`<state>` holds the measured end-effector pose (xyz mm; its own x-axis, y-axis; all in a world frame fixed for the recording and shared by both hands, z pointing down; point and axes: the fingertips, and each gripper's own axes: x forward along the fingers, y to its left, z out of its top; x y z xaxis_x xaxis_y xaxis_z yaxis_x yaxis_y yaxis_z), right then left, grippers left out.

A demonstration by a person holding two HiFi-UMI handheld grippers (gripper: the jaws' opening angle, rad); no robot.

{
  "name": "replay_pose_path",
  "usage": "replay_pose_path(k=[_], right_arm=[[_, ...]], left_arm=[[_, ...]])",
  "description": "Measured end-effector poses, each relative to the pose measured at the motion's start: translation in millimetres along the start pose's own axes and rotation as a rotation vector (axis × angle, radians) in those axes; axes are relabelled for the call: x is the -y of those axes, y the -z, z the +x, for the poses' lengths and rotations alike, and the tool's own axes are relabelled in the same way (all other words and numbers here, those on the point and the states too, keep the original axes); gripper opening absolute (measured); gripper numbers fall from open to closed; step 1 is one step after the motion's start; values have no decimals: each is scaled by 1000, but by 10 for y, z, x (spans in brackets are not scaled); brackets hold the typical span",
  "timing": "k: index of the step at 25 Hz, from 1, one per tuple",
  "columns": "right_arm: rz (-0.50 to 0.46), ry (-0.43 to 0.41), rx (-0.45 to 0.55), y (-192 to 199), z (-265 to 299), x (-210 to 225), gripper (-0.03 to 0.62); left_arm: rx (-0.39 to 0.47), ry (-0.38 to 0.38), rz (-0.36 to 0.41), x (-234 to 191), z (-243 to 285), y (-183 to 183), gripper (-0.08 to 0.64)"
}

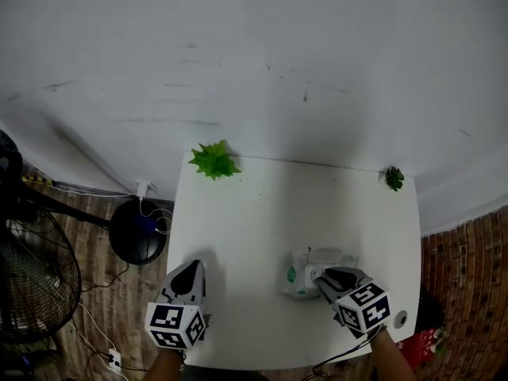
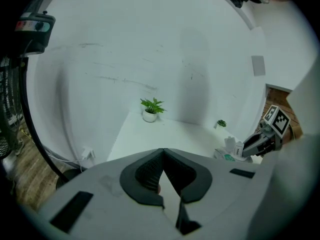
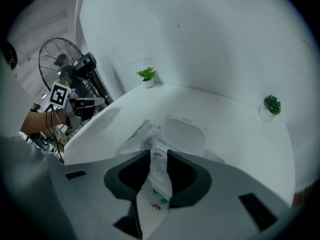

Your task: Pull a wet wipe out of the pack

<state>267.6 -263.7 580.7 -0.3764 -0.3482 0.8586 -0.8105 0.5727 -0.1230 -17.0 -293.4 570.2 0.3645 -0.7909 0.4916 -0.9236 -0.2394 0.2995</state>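
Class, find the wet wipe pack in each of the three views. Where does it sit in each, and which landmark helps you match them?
Head view: the wipe pack lies lower right on the table, at the right claw.
Left gripper view: the wipe pack is at far right, mid-height.
Right gripper view: the wipe pack is at centre, reaching between the jaws.
Shared landmark: the larger potted plant at the table's far corner.

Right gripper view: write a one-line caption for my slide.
Right hand-held gripper pinches a wet wipe at the pack, lid flipped open, on a white table.
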Motion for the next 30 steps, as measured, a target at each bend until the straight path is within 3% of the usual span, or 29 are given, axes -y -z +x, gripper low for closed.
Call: replay_pose_path(k=[16, 24, 30], right_arm=[[-4, 29, -77, 64, 74, -37, 104], [40, 51, -74, 81, 100, -11, 90], [19, 56, -82, 86, 110, 19, 75]], left_arm=[[-26, -15, 5, -182, 99, 35, 2], [-42, -4, 6, -152, 108, 106, 2], [-45, -10, 6, -186, 84, 124, 2]])
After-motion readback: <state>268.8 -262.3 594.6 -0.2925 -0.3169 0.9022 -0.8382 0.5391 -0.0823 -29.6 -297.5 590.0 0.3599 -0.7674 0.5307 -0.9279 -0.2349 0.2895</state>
